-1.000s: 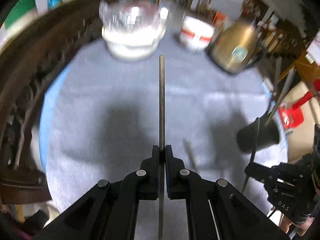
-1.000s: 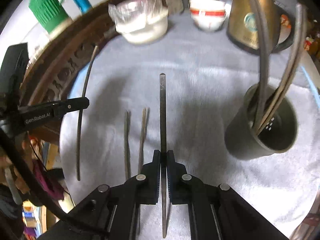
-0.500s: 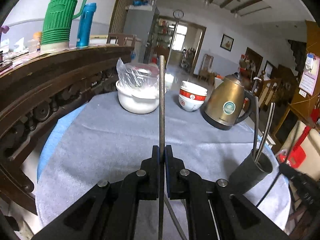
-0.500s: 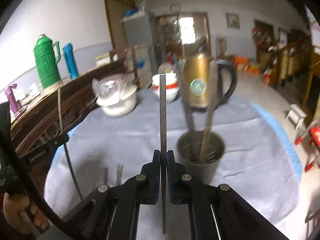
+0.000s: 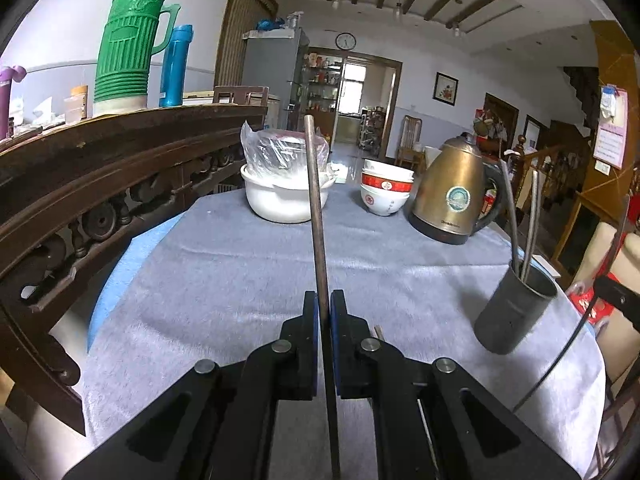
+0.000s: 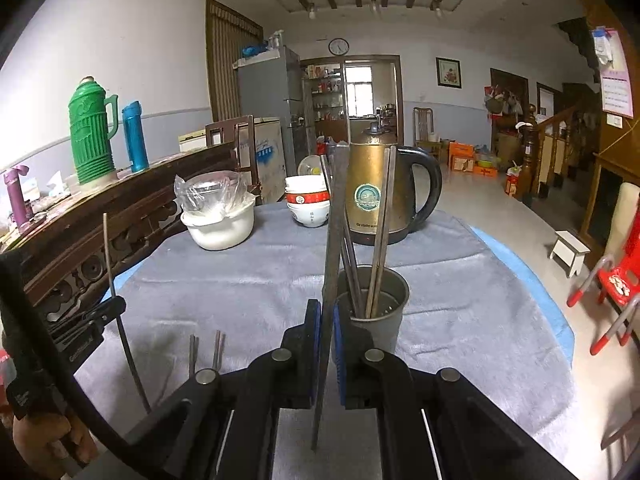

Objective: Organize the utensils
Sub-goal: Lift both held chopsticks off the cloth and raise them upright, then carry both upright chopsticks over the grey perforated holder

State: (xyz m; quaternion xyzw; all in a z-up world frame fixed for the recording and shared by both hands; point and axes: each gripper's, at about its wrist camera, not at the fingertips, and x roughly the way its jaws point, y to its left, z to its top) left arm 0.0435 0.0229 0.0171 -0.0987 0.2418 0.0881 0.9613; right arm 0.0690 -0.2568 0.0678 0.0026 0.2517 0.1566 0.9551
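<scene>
My right gripper [image 6: 325,316] is clamped on a long dark metal chopstick [image 6: 334,216], its long axis pointing far and up, with the grey cylindrical metal holder [image 6: 378,320] just beyond, slightly right. My left gripper [image 5: 324,312] pinches a thin brown chopstick [image 5: 315,208]; for it the holder [image 5: 514,312] stands well to the right, so I judge the right arm nearer.

Each hand-held gripper [image 5: 325,312] [image 6: 325,320] is matte black with blue pads [image 6: 316,332], silver screws [image 6: 281,355], and a black cable [image 6: 60,396].
</scene>
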